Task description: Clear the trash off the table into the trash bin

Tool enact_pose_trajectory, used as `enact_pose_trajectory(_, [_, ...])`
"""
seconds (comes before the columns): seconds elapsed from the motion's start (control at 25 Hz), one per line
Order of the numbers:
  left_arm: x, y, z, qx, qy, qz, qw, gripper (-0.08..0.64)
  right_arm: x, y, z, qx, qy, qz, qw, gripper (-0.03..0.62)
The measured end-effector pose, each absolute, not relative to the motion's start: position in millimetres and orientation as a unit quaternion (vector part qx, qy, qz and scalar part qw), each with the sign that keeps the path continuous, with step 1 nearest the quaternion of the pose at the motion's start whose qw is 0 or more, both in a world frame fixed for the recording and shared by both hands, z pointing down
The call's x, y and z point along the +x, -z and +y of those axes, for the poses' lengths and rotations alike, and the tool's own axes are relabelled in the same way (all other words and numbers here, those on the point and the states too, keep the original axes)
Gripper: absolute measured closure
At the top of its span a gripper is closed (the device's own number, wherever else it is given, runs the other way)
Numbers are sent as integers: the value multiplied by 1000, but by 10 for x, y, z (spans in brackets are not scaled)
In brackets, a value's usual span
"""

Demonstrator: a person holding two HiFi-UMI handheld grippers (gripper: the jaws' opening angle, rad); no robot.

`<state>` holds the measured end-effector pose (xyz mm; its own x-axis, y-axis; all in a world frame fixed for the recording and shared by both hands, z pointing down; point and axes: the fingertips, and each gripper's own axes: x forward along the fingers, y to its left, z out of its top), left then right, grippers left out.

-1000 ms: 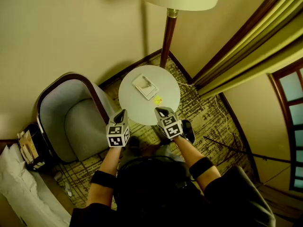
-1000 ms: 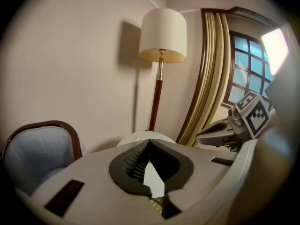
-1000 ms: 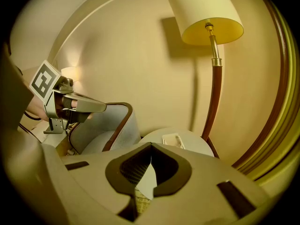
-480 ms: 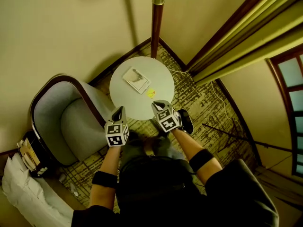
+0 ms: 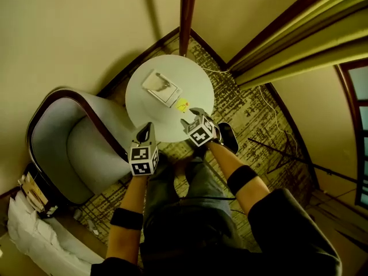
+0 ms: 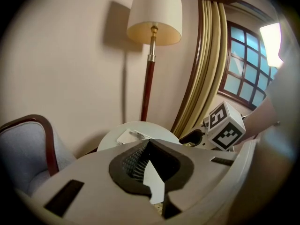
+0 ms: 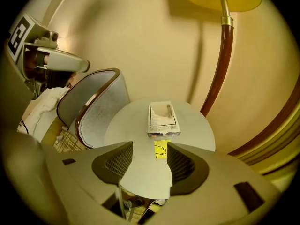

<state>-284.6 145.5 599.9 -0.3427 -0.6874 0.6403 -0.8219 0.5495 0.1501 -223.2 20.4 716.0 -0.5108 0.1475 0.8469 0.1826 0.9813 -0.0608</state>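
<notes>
My right tongs had just been opening, gripping nothing. They framed the yellow note at centre frame on the round desk, just beside the tissue box. The print on both was too small to read. My left tongs were closed and empty.

Room corner as I see it from my remote station: plain cream walls meet at the far side, where a floor lamp with a dark red pole and pale shade stands just behind a round white table. A grey-upholstered armchair with a dark wood rim sits left of the table on patterned carpet. At right I note long pleated curtains and, beside them, a paned window in a dark frame.
</notes>
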Motion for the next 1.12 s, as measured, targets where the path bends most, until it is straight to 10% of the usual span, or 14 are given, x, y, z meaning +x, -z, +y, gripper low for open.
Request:
enact_pose_trajectory(0.28, [-3019, -6469, 1287, 470, -96, -807, 345, 560, -2446, -7891, 63, -88, 17, -849, 520, 265])
enact_pose_trajectory(1.12, [-3079, -6947, 1144, 476, -71, -793, 374, 560, -2620, -8770, -78, -109, 2, -819, 563, 264])
